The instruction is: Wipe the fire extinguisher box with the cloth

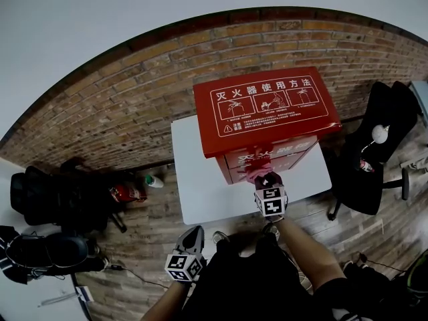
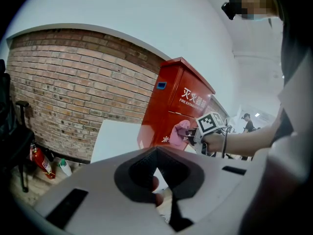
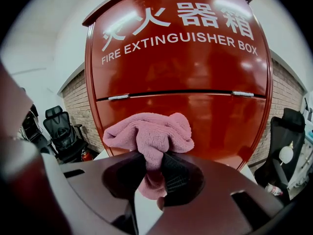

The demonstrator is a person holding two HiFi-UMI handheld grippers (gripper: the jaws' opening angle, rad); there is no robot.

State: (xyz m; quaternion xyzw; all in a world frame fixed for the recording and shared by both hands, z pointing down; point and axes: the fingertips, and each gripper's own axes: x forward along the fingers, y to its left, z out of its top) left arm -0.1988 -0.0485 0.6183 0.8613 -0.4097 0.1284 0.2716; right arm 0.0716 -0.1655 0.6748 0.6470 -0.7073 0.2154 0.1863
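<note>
Cloth (image 3: 146,133), pinched by right gripper (image 3: 154,163), faces the fire extinguisher box (image 3: 181,67) straight ahead; closed, empty left gripper (image 2: 156,151) hangs near.

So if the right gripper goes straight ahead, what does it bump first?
Probably the fire extinguisher box: its red front sits right behind the pink cloth the right gripper holds. Gap unclear.

The fire extinguisher box (image 1: 267,105) is glossy red with white lettering and 3 white-outlined diagrams (on its lid). The cloth (image 3: 149,136) is pink. The table (image 1: 200,179) is white, the brick wall (image 1: 120,105) reddish-brown, the office chair (image 1: 388,105) black.
</note>
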